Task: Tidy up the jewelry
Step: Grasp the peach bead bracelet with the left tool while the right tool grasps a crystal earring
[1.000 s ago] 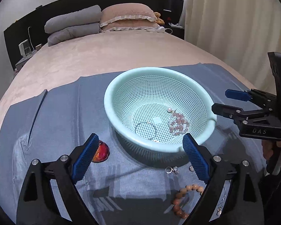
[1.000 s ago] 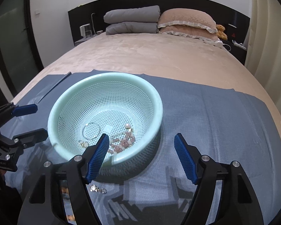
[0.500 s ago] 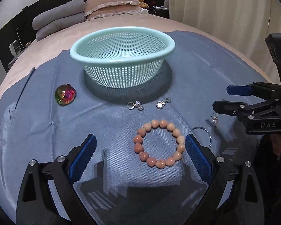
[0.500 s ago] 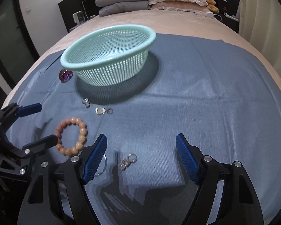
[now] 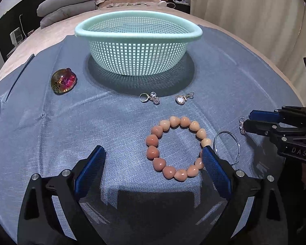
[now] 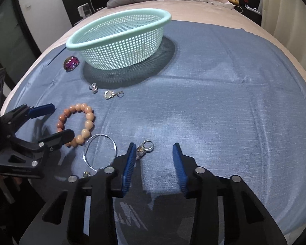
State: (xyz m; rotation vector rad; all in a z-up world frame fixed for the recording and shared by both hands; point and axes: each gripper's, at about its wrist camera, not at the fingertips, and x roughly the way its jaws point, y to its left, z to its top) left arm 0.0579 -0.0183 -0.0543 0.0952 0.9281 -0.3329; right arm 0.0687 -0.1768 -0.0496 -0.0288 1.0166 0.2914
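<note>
A mint-green mesh basket (image 5: 138, 47) stands on the blue cloth (image 5: 51, 134). In front of it lie two small crystal charms (image 5: 151, 98) (image 5: 182, 99), a peach bead bracelet (image 5: 175, 148), a thin silver hoop (image 5: 227, 146) and a keyring charm (image 6: 144, 150). My left gripper (image 5: 153, 159) is open and low, its right finger beside the bracelet. My right gripper (image 6: 154, 156) is open but narrower, its left finger next to the keyring charm. In the right wrist view the basket (image 6: 120, 45), bracelet (image 6: 77, 122) and hoop (image 6: 100, 151) also show.
A rainbow glass stone (image 5: 63, 80) lies left of the basket. Pillows (image 5: 75, 6) sit at the bed's head and a curtain (image 5: 255, 20) hangs to the right. The cloth's right half (image 6: 224, 102) holds no jewelry.
Both grippers have pulled back from over the basket and dropped low to the cloth near the front jewelry. The right gripper's jaws have narrowed beside the keyring charm.
</note>
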